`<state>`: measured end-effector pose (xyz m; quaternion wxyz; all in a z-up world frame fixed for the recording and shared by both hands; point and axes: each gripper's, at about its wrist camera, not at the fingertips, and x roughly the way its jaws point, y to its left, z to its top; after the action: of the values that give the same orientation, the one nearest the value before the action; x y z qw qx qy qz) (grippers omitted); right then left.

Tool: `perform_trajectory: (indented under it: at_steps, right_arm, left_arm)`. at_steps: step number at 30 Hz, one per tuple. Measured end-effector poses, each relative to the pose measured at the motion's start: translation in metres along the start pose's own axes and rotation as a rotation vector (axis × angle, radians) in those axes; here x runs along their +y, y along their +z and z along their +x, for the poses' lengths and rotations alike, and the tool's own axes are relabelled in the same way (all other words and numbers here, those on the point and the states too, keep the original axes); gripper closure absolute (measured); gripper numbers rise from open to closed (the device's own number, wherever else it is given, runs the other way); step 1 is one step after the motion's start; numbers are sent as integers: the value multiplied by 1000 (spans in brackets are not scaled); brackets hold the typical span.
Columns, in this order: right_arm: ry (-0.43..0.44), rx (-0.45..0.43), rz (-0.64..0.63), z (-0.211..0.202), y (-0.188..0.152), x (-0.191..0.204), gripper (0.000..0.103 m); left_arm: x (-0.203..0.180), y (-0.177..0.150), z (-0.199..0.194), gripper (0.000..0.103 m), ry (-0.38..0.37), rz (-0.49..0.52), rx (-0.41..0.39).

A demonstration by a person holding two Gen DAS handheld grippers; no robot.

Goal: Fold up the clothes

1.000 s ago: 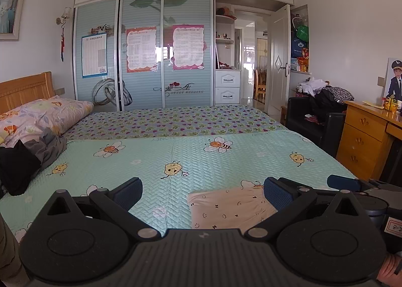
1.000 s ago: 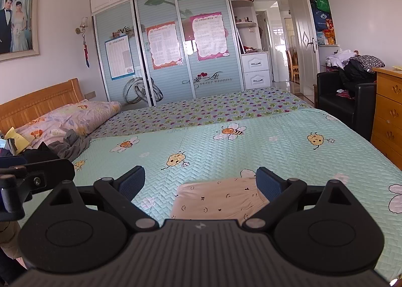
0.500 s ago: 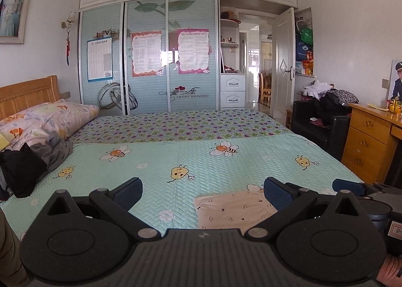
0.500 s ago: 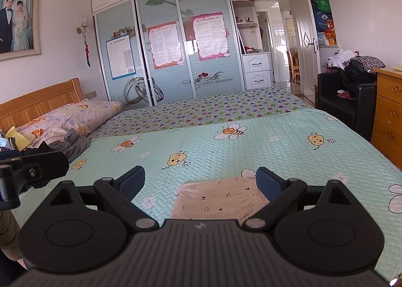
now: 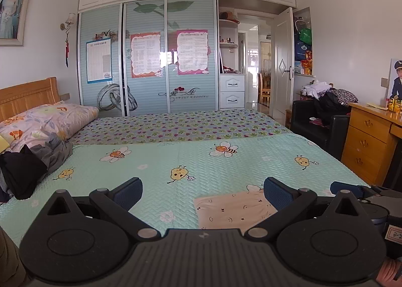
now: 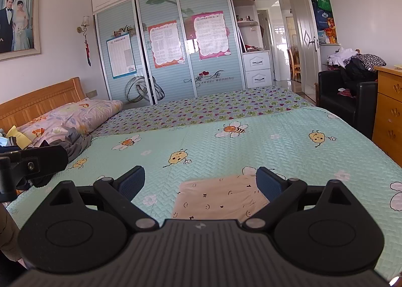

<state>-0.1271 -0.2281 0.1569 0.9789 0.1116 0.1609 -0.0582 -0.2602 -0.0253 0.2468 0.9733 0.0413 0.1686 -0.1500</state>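
1. The left gripper (image 5: 202, 192) is up above the bed, and its jaws are spread wide with nothing between them.
2. The right gripper (image 6: 200, 181) is the same: jaws wide apart, holding nothing, up above the bed.
3. In the left wrist view, part of the right gripper shows at the far right edge. In the right wrist view, a dark finger of the left gripper shows at the left edge.
4. A small folded cloth (image 6: 221, 197) lies flat on the bed, near its front edge. It is pale pink with tiny smiley faces. It is seen between the blue pads (image 6: 132, 182) of the right gripper, closer to the right-hand one.
5. In the left wrist view the folded cloth (image 5: 233, 210) sits to the right, partly behind the right-hand blue pad.
6. The bed (image 5: 226, 168) has a green cover with bees on it.
7. To the left lies a heap of dark clothes (image 5: 27, 166), touching a flowery pillow (image 5: 47, 122).
8. Further back there is a cover with little hearts (image 5: 181, 126) across the bed.
9. At the right stand a wooden dresser (image 5: 366, 143) and a black armchair (image 5: 314, 121) with clothes piled on it.
10. At the back wall is a big wardrobe (image 5: 148, 60) with sliding doors and paper posters.
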Motion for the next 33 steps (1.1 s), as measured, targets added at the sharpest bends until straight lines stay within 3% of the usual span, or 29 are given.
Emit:
perform_trajectory:
  at_steps: [33]
  right_arm:
    - [4,8,6,0,-6,-3,8]
  left_arm:
    - [-2,-4,-4,1,-5,1,-27]
